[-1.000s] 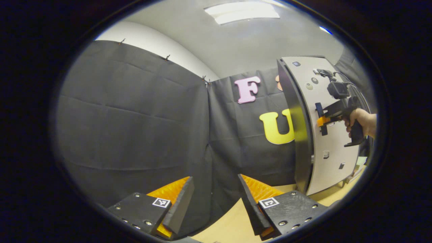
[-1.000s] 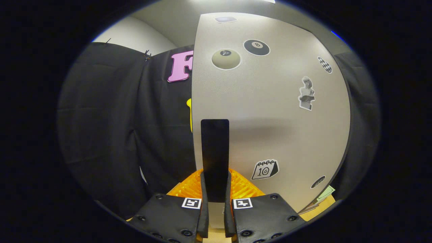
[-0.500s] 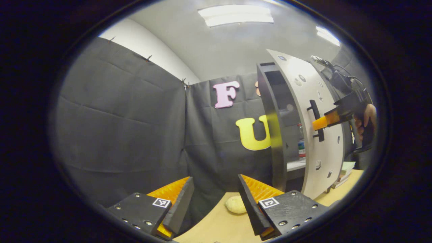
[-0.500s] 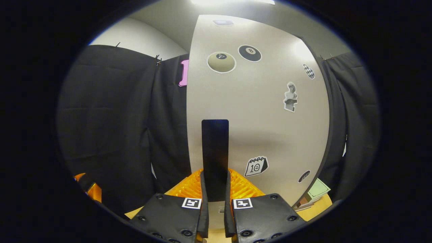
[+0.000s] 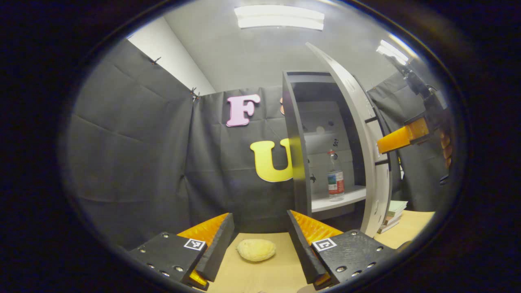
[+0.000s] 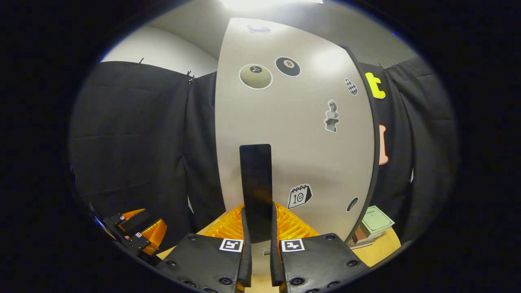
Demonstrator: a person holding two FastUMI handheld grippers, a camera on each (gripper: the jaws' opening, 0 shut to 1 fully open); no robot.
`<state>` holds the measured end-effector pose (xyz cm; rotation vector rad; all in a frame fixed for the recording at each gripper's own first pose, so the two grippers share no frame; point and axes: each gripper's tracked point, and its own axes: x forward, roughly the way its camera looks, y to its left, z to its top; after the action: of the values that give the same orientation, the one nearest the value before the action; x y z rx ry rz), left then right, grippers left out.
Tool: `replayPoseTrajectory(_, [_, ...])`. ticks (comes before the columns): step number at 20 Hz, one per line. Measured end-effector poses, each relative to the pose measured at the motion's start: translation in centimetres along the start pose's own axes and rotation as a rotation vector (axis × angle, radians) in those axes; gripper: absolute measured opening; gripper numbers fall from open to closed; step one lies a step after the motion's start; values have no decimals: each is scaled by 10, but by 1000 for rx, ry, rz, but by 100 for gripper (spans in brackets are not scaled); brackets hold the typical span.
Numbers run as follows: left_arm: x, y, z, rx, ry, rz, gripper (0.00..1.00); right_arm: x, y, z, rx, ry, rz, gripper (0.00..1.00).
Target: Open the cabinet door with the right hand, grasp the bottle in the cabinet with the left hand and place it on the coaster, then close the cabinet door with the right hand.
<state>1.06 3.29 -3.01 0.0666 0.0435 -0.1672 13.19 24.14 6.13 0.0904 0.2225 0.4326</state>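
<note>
Door point(image 6: 297, 130) swung wider; right tongs point(image 6: 258, 228) clamp handle point(image 6: 255, 191), left tongs point(image 5: 260, 240) agape, empty.

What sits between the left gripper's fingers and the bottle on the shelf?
In the left gripper view, only the cabinet's front edge partly intervenes; the bottle stands beyond the open left gripper.

You see a matt, smooth cabinet door point(image 6: 293, 134) beside dull cloth wall point(image 6: 134, 134), above a pale wood-look table point(image 5: 264, 272).

door point(image 6: 309, 154) grey (black stickers) | handle point(image 6: 255, 187) black | bottle point(image 5: 336, 181) clear, red label
</note>
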Motion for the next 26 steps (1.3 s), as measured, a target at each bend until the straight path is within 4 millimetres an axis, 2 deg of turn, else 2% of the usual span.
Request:
replayPoseTrajectory(3, [13, -18, -11, -32, 29, -43, 80, -10, -5, 0, 23, -21, -41, 20])
replayPoseTrajectory(7, [23, -37, -13, -74, 38, -83, 80, -27, -9, -1, 34, -44, -95, 17])
replayPoseTrajectory(12, [22, -61, -5, -92, 15, -123, 77, -42, -24, -3, 28, -17, -154, 17])
replayPoseTrajectory(17, [17, -98, 5, -105, 3, -188, 77, -66, -33, -2, 37, -11, -191, 17])
replayPoseTrajectory(22, [8, -129, 10, -94, -4, -246, 77, -73, -57, -3, 47, -8, -256, 15])
replayPoseTrajectory(26, [3, -141, 17, -93, -10, -236, 77, -83, -77, -1, 36, -4, -308, 16])
